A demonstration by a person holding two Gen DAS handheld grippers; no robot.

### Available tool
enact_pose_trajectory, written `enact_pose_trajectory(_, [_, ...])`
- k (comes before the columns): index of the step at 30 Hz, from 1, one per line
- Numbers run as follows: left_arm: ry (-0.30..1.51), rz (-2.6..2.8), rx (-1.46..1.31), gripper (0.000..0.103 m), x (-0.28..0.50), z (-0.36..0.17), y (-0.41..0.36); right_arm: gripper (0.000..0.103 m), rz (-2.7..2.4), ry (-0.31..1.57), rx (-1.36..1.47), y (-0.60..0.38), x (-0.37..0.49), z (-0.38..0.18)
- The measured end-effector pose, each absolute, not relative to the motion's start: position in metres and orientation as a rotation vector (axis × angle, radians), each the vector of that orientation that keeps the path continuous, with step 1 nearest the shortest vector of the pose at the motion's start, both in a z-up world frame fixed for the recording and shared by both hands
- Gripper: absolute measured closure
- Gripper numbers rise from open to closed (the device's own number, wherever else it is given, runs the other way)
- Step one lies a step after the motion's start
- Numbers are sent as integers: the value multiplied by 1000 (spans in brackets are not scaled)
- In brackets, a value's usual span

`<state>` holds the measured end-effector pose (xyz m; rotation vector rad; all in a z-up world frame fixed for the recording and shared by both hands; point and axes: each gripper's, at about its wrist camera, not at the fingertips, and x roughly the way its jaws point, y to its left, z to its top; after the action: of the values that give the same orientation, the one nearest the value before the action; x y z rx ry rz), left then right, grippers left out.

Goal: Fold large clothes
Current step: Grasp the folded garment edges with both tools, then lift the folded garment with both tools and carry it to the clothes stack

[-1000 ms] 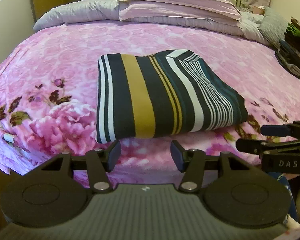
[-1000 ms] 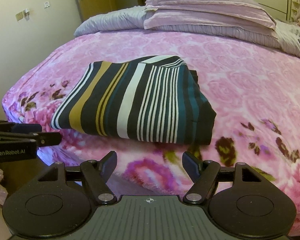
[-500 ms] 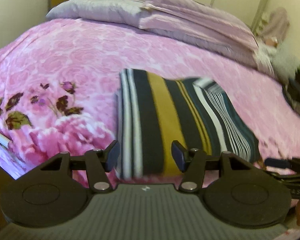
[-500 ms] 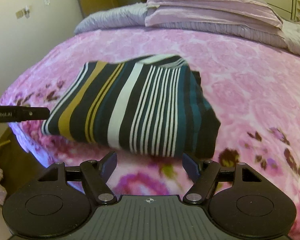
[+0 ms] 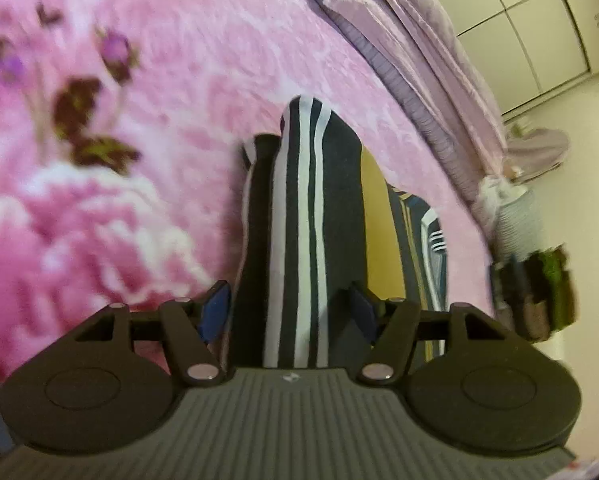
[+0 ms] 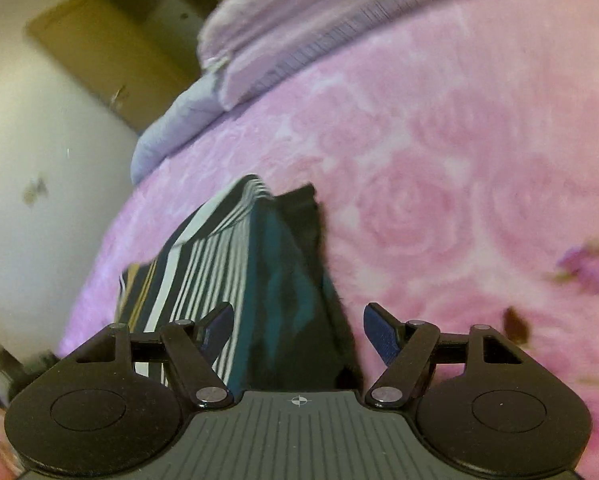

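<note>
Both grippers — left (image 5: 289, 312), right (image 6: 299, 332) — straddle the folded striped garment (image 5: 311, 216), jaws spread.

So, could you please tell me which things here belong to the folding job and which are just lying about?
Job: striped garment, left claw, right claw, both open astride its ends.

Lying about: pink blanket, lilac bedding, door.

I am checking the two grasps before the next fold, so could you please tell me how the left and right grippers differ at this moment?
The left gripper straddles the folded striped garment's edge with dark and white stripes beside a mustard band; the right gripper straddles its teal edge beside thin white stripes. The pink blanket lies left of the left gripper's edge, but right of the right gripper's. Shared: both have open jaws with cloth between them, not yet clamped.
</note>
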<state>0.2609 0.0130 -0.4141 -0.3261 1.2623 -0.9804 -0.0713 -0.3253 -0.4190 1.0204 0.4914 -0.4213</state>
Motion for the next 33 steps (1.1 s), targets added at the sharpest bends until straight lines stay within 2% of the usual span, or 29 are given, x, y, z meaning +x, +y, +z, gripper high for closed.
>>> enact_pose_trajectory(5, [1284, -1014, -376, 43, 273, -426, -1, 34, -312, 470, 1109, -348, -49, -438])
enact_pose_trajectory(8, [1281, -1028, -361, 46, 280, -429, -13, 35, -269, 502, 1076, -353, -25, -439])
enact_pose_trajectory(10, [1279, -1039, -361, 51, 283, -432, -22, 37, -241, 513, 1059, -355, -9, -442])
enact_pose_trajectory(12, [1277, -1051, -359, 57, 284, -434, -28, 50, -219, 518, 1053, -355, 0, -445])
enact_pose_trajectory(14, [1254, -1065, -338, 66, 281, -432, -34, 69, -190, 513, 1063, -354, 3, -450])
enact_pose_trajectory(16, [1214, -1074, -324, 79, 275, -427, -36, 76, -166, 485, 1082, -354, -2, -454])
enact_pose_trajectory(17, [1189, -1071, -304, 80, 270, -421, -36, 79, -157, 469, 1096, -355, -6, -456])
enact_pose_trajectory(21, [1113, -1033, -241, 84, 246, -397, -43, 82, -95, 417, 1128, -365, -24, -450])
enact_pose_trajectory(26, [1112, -1079, -200, 85, 210, -366, -101, 83, -156, 386, 1178, -388, -77, -419])
enact_pose_trajectory(29, [1140, -1193, -163, 85, 183, -340, -159, 83, -281, 336, 1208, -404, -135, -382])
enact_pose_trajectory(33, [1167, -1368, -155, 85, 140, -294, -242, 83, -474, 269, 1185, -419, -219, -303])
